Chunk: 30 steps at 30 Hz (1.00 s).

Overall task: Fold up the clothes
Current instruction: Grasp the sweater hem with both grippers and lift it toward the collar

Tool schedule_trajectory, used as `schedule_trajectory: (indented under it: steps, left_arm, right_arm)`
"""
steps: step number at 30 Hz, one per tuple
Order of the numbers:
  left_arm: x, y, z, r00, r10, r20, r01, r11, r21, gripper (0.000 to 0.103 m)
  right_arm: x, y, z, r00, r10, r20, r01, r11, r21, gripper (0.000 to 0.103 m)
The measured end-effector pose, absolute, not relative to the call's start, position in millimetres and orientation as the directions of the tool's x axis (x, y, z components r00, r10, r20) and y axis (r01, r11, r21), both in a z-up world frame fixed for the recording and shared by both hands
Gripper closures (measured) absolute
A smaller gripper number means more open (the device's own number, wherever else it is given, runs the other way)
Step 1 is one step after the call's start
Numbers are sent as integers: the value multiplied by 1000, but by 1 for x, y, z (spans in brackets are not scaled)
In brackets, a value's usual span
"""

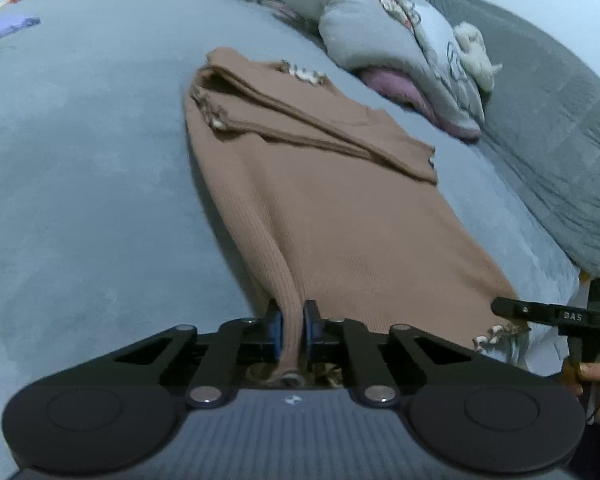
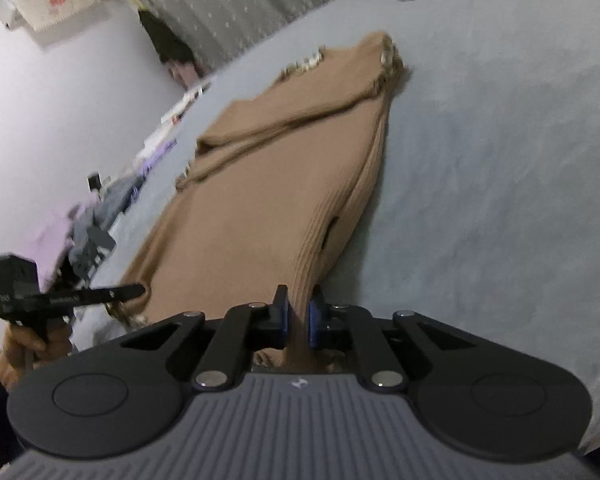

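A: Start at the jaws. What has the left gripper point(image 1: 291, 330) got?

B: Its jaws are pinched shut on a bunched bit of hem at one near corner of the brown ribbed knit top point(image 1: 320, 208). The right gripper point(image 2: 298, 322) is doing the same at the other near corner, jaws closed on a gathered ridge of the fabric. In the left wrist view the right gripper point(image 1: 548, 314) shows side-on at the far hem corner

A: And the top itself?

B: Lying lengthwise on the blue-grey bed point(image 1: 80, 160), hem toward the grippers, neckline away. The sleeves point(image 1: 300, 120) are folded across the upper body, their frilled cuffs at the edges

A: How will it handle?

B: I'd judge it light, soft and stretchy, with no stiffness at all. It'll sag between the two holds and the ribbing may pull long, so keep the corners level and apart. The hem corners look like the right places to hold for bringing the bottom up toward the neckline

A: Any risks?

B: The loose sleeves could slide off. The pile of grey bedding and pillows point(image 1: 400, 36) sits close beside the top's upper end
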<state>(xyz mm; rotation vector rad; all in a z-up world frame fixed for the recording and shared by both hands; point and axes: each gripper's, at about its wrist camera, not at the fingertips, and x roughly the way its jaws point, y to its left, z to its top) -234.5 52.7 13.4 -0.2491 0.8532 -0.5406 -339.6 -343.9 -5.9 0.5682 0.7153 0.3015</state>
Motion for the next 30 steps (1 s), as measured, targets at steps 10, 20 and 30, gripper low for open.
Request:
schedule_trajectory:
  steps: [10,20,30]
  left_arm:
    - [-261,73,48,586,-606,-539,347,788,-509,98]
    - [-284,80,73,585,-596,-550,291,787,-544,98]
    - [-263,86,81,575,-572,-585,218,796,-564,98]
  right_arm:
    - [-366,-362,25,813,411,-413,-56,761,647,96]
    - [-389,-369,61,842,408,-353,-81,741,666,96]
    - [-359,-384,59,847,397,-354,-23,692,721,96]
